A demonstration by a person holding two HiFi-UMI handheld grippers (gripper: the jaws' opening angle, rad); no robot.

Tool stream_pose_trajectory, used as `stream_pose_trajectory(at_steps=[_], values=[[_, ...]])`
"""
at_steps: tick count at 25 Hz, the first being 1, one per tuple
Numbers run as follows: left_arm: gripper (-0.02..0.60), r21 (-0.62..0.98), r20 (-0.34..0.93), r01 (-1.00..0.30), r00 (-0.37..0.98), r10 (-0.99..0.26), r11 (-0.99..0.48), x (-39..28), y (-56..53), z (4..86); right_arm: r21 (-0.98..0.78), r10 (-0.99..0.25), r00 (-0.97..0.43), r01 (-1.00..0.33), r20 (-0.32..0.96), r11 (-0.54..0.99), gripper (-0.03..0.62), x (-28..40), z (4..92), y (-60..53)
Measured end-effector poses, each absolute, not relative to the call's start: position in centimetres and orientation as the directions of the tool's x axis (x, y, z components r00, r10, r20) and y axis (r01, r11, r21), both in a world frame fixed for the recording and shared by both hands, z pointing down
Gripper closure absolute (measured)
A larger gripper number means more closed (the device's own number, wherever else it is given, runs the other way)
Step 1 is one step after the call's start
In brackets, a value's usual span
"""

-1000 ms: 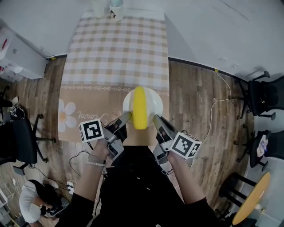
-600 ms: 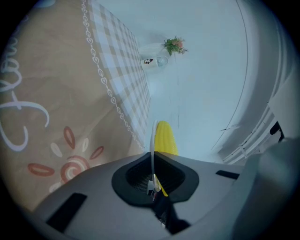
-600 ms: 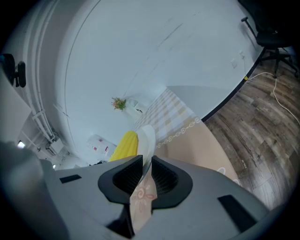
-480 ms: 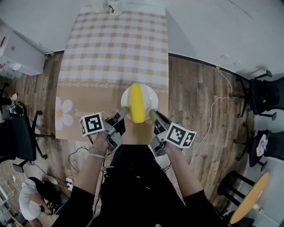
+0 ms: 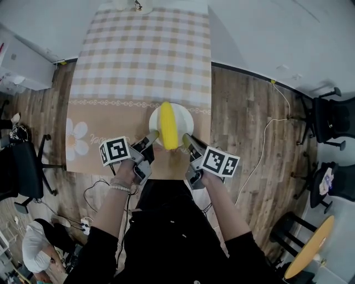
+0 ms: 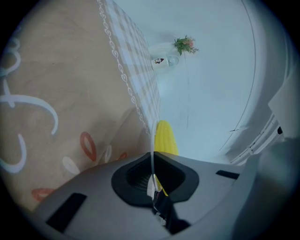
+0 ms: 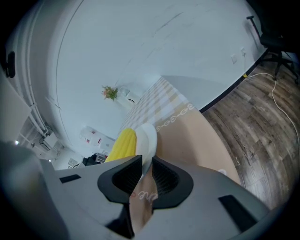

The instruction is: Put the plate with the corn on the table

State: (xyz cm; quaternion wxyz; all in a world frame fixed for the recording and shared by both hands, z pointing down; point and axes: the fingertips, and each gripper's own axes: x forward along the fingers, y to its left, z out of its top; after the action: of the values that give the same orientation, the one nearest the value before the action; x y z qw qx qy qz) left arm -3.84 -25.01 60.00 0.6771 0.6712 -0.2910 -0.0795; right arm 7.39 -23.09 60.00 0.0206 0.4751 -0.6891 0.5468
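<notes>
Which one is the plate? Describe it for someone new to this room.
Find the long table with the checked cloth and go to its tan near end. The plate is the round white dish there, the only dish at that end, with yellow corn lying on it.

Cups [image 5: 137, 5] at table [image 5: 138, 61] far end cut by top edge; plate [image 6: 153, 145] edge-on in left gripper view (face unseen).

White round plate [image 5: 187, 118], 1 yellow corn cob [image 5: 168, 125] lying lengthwise across it, at table [image 5: 141, 55] near edge, possibly just touching down.
</notes>
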Motion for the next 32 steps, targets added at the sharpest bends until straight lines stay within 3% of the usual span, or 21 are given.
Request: stream_pose_trajectory(at_steps=[21, 32], values=[[0.561, 0.927, 0.373, -0.331, 0.783, -0.498, 0.175, -4.0, -25.7, 62.4, -0.704, -0.554, -0.534, -0.696, 0.639, -0.141, 0.491, 7.3, 62.8, -23.7], [0.561, 0.921, 0.389, -0.340, 0.773, -0.501, 0.190, -4.1, -25.9, 62.5, -0.676, -0.519, -0.540, -0.730, 0.662, -0.102, 0.487, 7.6, 62.6, -23.1]])
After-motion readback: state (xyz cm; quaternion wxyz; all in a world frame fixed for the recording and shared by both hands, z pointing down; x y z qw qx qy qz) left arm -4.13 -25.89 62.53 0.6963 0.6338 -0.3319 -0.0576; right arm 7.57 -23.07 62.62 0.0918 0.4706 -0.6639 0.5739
